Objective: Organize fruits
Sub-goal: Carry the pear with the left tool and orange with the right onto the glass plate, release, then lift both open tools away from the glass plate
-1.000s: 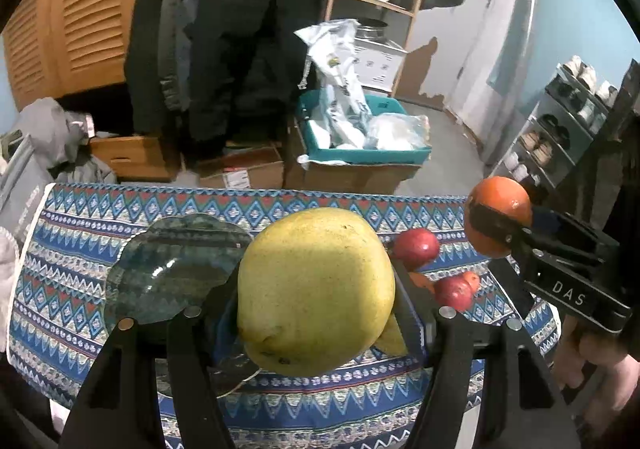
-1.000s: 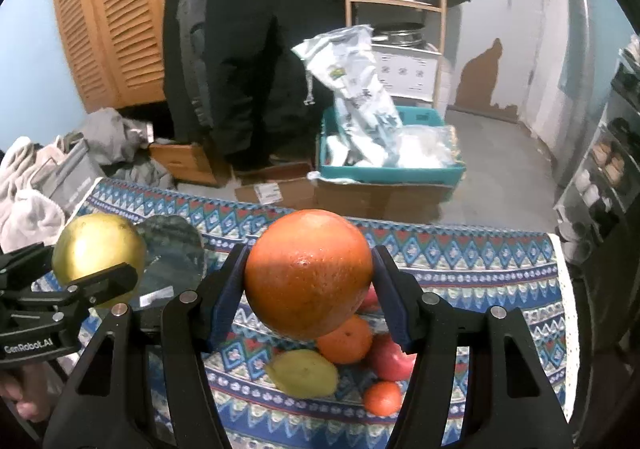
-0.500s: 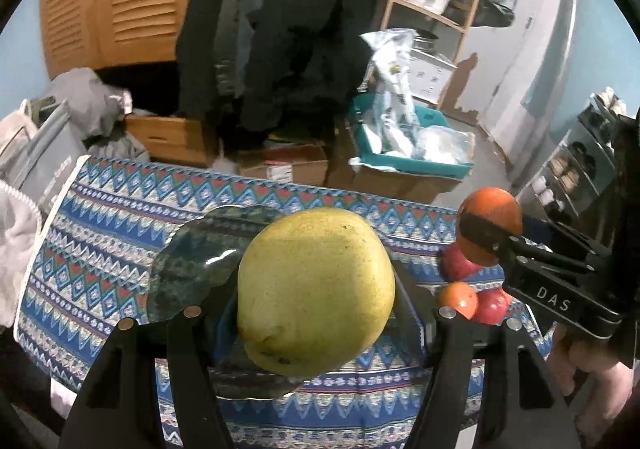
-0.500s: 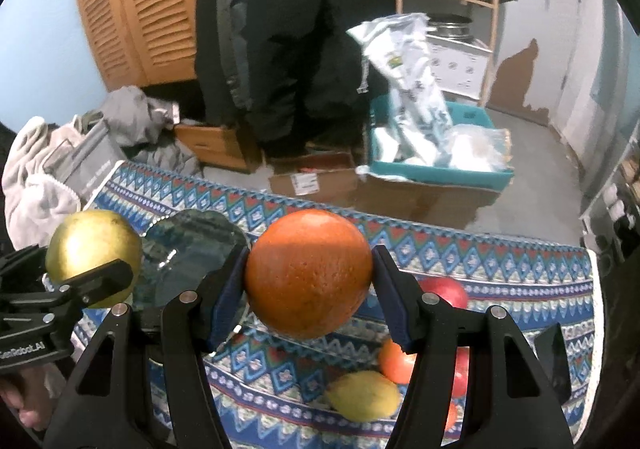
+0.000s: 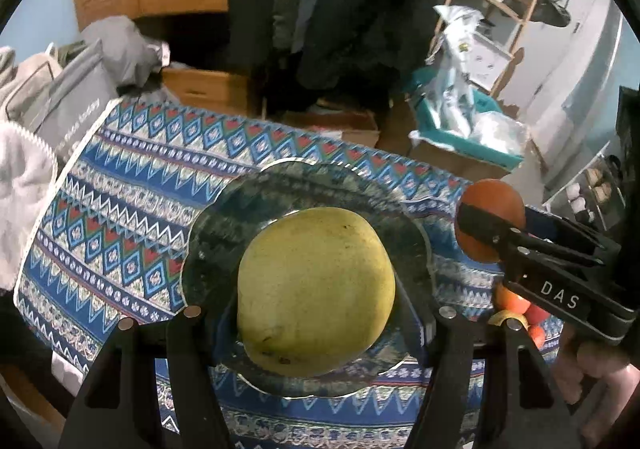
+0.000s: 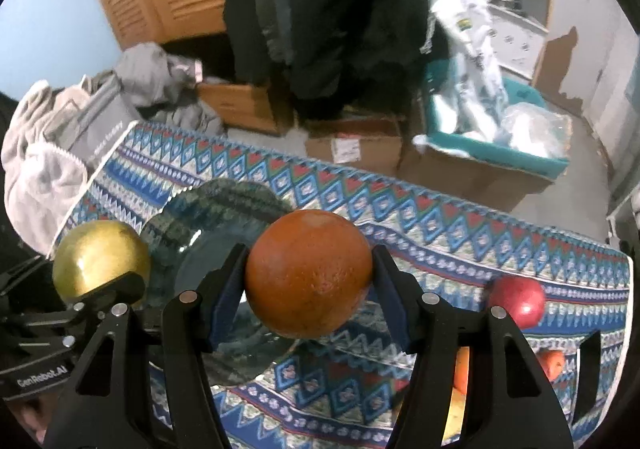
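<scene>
Here the left hand-held gripper (image 5: 316, 301) is clamped on a big yellow-green fruit (image 5: 314, 291), held above a dark green glass plate (image 5: 248, 209) with nothing lying on it that I can see. The plate sits on the patterned blue cloth (image 5: 132, 209) covering the surface. The right hand-held gripper (image 6: 308, 277) is closed around an orange (image 6: 308, 273), just right of the plate. A red apple (image 6: 518, 301) rests on the cloth farther right. Behind, a teal bin (image 6: 500, 147) holds plastic bags.

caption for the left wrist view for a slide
Left tool holds a yellow fruit over the glass plate; right tool holds an orange alongside.
</scene>
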Demonstrator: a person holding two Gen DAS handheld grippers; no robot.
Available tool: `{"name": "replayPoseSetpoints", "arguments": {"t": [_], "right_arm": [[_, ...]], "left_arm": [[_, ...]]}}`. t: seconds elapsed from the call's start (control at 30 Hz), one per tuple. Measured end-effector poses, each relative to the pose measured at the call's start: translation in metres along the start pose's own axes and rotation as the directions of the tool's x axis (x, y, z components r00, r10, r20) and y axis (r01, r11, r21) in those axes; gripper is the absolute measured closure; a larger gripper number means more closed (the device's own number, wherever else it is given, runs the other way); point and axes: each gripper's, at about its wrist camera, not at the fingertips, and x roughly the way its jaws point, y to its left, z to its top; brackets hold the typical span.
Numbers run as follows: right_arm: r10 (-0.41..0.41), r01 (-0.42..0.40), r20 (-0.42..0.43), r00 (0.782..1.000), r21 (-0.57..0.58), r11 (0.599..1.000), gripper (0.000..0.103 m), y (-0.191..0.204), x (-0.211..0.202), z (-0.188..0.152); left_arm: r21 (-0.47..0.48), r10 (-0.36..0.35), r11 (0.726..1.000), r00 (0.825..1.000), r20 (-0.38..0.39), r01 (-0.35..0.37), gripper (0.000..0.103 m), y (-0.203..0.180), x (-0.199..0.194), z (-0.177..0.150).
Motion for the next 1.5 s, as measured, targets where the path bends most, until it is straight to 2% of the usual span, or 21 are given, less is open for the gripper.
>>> {"name": "replayPoseSetpoints", "arguments": {"t": [0.33, 0.67, 0.93, 1.03, 1.1, 1.2, 1.3, 1.5], "right_arm": [[0.041, -0.044, -0.083, 0.996, -0.032, 0.999, 0.041, 0.027, 0.040, -0.007], [0.031, -0.040, -0.165, 0.986, -0.051, 0.998, 0.041, 0.032, 0.068, -0.021], [0.028, -0.039, -0.195, 0.980, -0.054, 0.998, 0.041, 0.031, 0.076, -0.027], [0.027, -0.037, -0.206, 0.978, -0.045, 0.998, 0.041, 0.028, 0.077, -0.028], [0.039, -0.047, -0.211, 0.977, -0.037, 0.998, 0.041, 0.027, 0.078, -0.028], [0.050, -0.058, -0.220, 0.974, -0.031, 0.998, 0.040, 0.026, 0.079, -0.029], [0.059, -0.065, -0.185, 0.981, -0.029, 0.997, 0.039, 0.026, 0.073, -0.026], [0.064, -0.064, -0.129, 0.990, 0.000, 0.998, 0.039, 0.021, 0.054, -0.015]], "left_arm": [[-0.030, 0.063, 0.997, 0.995, -0.079, -0.065, 0.035, 0.024, 0.028, -0.011], [-0.062, 0.060, 0.996, 0.985, -0.159, -0.071, 0.035, 0.037, 0.048, -0.022], [-0.048, 0.098, 0.992, 0.961, -0.260, -0.114, 0.035, 0.037, 0.075, -0.034], [-0.054, 0.087, 0.993, 0.954, -0.286, -0.107, 0.035, 0.037, 0.082, -0.038], [-0.057, 0.084, 0.993, 0.953, -0.292, -0.105, 0.035, 0.037, 0.083, -0.039], [-0.051, 0.078, 0.994, 0.968, -0.240, -0.093, 0.035, 0.034, 0.074, -0.035], [-0.018, 0.113, 0.993, 0.973, -0.200, -0.119, 0.018, 0.031, 0.064, -0.031], [0.011, 0.155, 0.988, 0.972, -0.177, -0.156, 0.018, 0.029, 0.056, -0.029]]}}
